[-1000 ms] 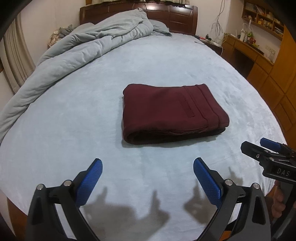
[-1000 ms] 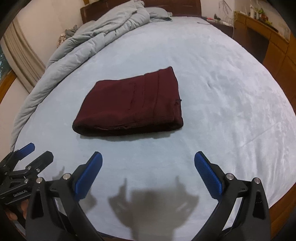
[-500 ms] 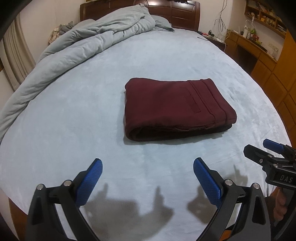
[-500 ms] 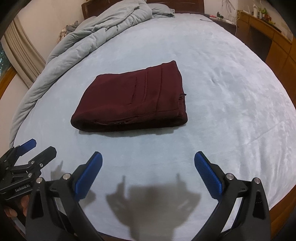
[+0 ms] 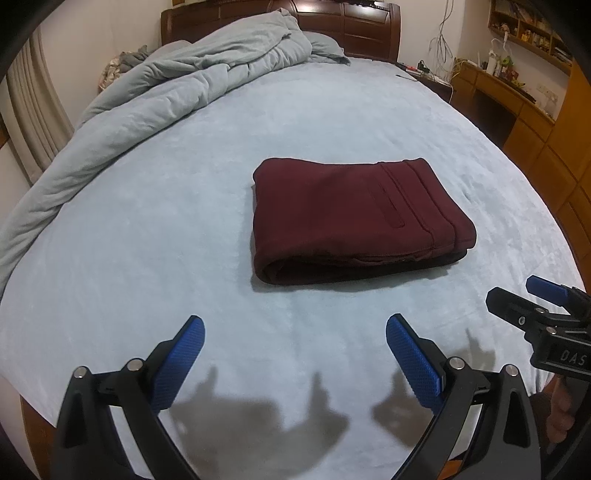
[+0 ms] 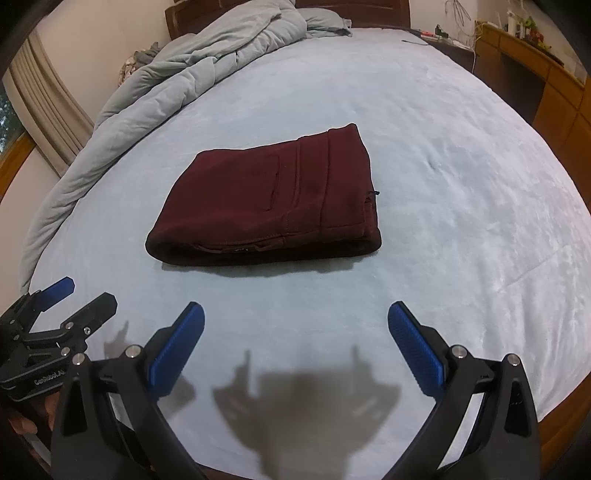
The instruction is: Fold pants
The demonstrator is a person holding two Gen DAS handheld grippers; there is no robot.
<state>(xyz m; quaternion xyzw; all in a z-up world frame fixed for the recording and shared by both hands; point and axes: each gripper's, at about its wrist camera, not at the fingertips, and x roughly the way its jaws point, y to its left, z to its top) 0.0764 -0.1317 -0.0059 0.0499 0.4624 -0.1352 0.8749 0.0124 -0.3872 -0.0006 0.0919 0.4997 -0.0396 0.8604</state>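
Note:
The dark red pants lie folded into a thick rectangle on the pale blue bed sheet; they also show in the right wrist view. My left gripper is open and empty, held above the sheet short of the pants' near edge. My right gripper is open and empty too, near the bed's front edge. Each gripper shows at the side of the other's view: the right one and the left one.
A crumpled grey-blue duvet lies along the left side and head of the bed. A dark wooden headboard stands at the back. Wooden desk and cabinets line the right side. Curtains hang at the left.
Both grippers stay open and empty. The views have shifted slightly, so the pants sit a little lower and more to the right in both.

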